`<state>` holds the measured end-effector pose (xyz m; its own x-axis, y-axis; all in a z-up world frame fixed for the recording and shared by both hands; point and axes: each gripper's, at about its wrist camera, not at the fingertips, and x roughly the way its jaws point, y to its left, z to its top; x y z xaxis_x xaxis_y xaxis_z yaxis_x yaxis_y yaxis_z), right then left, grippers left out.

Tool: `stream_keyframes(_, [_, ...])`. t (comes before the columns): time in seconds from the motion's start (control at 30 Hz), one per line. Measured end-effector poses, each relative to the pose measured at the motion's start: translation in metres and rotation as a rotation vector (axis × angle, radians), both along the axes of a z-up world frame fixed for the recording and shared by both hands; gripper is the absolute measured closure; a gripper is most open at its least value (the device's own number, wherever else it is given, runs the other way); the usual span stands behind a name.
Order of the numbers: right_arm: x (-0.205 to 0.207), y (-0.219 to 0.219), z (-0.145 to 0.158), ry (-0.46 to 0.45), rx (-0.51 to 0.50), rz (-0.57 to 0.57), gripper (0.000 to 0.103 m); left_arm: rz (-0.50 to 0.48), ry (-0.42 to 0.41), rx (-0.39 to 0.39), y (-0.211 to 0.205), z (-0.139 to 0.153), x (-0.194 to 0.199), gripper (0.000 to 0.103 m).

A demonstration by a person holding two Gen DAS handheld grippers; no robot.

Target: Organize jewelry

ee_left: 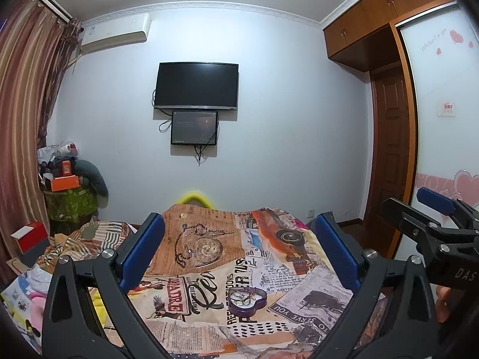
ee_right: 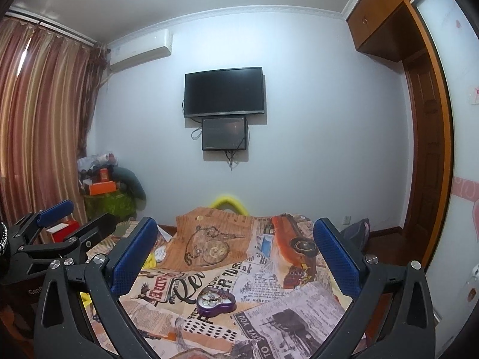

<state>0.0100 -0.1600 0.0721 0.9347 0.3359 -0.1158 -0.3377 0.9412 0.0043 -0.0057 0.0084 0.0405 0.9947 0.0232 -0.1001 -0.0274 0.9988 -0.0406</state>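
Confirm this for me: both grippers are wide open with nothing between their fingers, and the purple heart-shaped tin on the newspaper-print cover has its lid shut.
One thing is wrong: the purple heart-shaped tin is not shut. The left wrist view shows it open, with rings and chains lying inside. The rest stands: the left gripper and the right gripper are wide open with nothing between their fingers, and the tin sits on the newspaper-print cover.

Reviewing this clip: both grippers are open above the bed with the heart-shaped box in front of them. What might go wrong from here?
1. The purple heart-shaped box lies open on the soft printed cover; a nudge could tip it and spill the jewelry.
2. The pieces inside look small and tangled, so the wide left gripper may lift several together.
3. The right gripper is close beside it; the two could collide.
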Motion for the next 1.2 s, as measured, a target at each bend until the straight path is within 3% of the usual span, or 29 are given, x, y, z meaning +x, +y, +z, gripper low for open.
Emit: stream_keyframes(1.2, [0.0012, -0.0039, 0.0039, 0.044, 0.000, -0.008, 0.000, 0.000, 0.027, -0.008, 0.0005, -0.0084, 0.0063, 0.001])
